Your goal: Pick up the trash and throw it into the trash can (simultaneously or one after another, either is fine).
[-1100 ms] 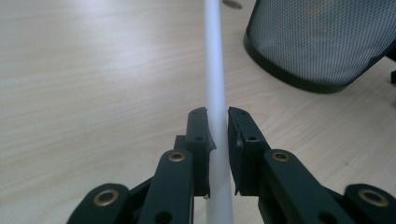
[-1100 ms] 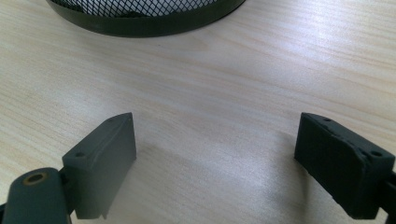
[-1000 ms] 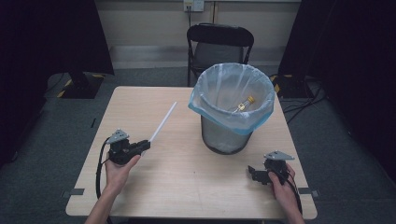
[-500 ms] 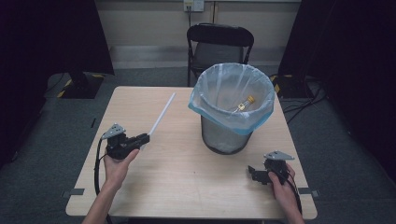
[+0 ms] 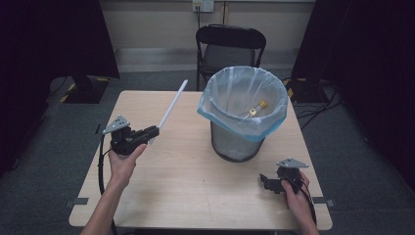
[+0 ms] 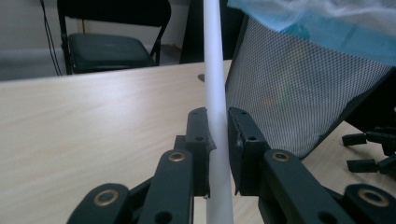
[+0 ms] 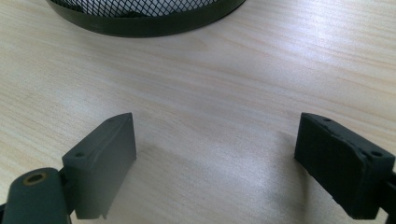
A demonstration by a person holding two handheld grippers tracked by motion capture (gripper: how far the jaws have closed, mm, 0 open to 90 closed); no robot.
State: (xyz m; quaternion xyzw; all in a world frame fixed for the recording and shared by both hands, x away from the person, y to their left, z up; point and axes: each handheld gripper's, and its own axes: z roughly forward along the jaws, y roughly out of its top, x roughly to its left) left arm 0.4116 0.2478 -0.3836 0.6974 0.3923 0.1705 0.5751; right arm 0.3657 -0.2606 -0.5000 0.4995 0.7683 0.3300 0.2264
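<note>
On the table (image 5: 195, 186) in the high view: one white tube (image 5: 171, 105), one mesh bin (image 5: 242, 117) with a blue liner, one small bottle (image 5: 256, 108) inside it, one chair (image 5: 230, 49) behind. Left gripper (image 5: 152, 131) grasps the tube's lower end; the tube slants up over the far left table area, well apart from the bin. Right gripper (image 5: 264, 182) rests near the front right edge, bare wood ahead.

Left gripper view: jaws clamp the tube (image 6: 217, 93); the bin wall (image 6: 299, 88) stands close on the right.

Right gripper view: jaws spread wide, nothing between; the bin's base (image 7: 149, 21) lies ahead.
</note>
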